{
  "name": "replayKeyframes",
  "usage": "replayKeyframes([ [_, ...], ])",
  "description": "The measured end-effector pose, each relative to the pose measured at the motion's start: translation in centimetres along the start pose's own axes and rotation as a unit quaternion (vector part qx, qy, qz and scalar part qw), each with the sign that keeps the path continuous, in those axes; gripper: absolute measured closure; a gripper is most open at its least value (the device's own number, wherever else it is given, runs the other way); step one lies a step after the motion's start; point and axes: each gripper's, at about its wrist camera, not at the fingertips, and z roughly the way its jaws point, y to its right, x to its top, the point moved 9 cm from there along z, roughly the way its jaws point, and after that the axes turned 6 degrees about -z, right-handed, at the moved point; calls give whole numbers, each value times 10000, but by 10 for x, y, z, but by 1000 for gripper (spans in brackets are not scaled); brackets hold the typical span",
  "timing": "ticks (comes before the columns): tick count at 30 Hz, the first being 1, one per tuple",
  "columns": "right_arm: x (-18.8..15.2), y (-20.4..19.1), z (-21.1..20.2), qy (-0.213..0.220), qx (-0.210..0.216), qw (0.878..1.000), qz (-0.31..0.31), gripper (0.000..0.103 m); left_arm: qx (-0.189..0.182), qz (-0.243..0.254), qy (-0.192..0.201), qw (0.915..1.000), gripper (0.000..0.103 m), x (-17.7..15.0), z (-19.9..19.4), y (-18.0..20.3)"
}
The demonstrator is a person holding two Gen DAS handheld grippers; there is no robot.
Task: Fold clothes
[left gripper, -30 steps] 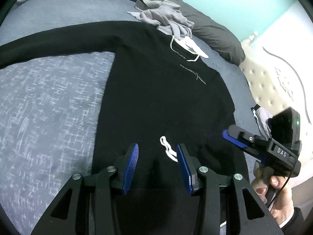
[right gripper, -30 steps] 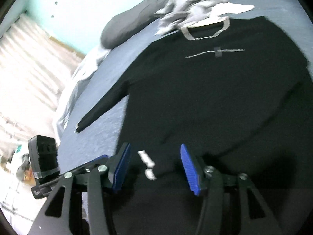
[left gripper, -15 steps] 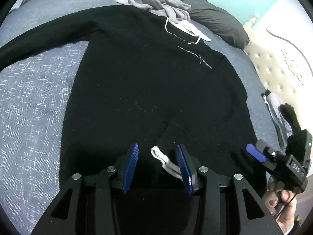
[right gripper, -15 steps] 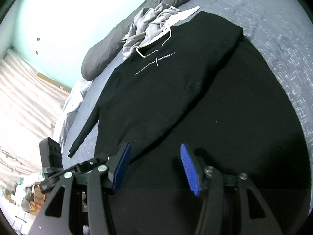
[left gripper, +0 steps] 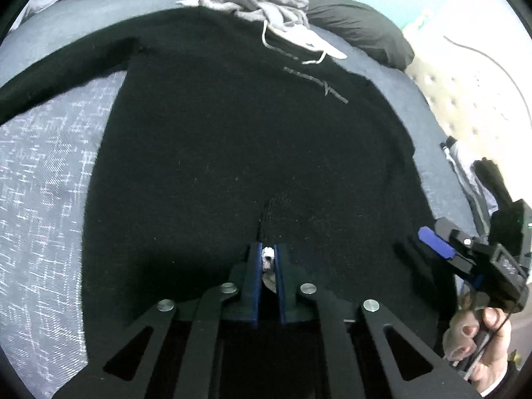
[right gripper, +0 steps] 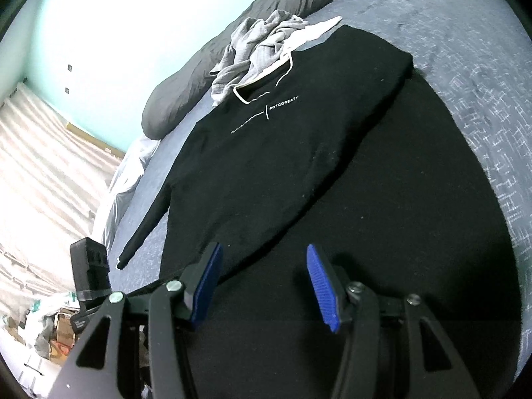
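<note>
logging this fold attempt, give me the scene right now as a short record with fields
surface: grey-blue woven bedspread
garment: black long-sleeved sweatshirt lying flat, white chest print up
left gripper: shut on the sweatshirt's white cuff over the lower body of the garment
right gripper: open, over black fabric near the hem, holding nothing
outstretched sleeve: lies straight on the bedspread
other clothing: crumpled grey garment by the collar
bedding: dark grey pillow along the far edge
</note>
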Motion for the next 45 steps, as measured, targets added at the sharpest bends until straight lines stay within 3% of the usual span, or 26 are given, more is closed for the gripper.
replayKeyframes([
  [7, 8, 12, -10, 142, -116, 9997, 171, 49, -99, -38, 454, 9989, 96, 20, -41, -2],
  [20, 38, 36, -28, 236, -530, 9980, 239, 47, 56, -460, 240, 9986, 96, 19, -27, -38],
  [27, 88, 68, -33, -230, -1443, 9874, -610, 41, 26, -549, 132, 9984, 96, 14, -22, -44],
  [34, 131, 130, -15, -481, -1886, 9804, -322, 41, 36, -589, 70, 9982, 96, 11, -20, -44],
  [41, 158, 162, 2, -199, -1782, 9837, 107, 41, 59, -610, -16, 9981, 96, 6, -15, -48],
  [45, 161, 162, 21, -374, -1669, 9853, 22, 45, 105, -565, -24, 9983, 96, 6, -13, -47],
])
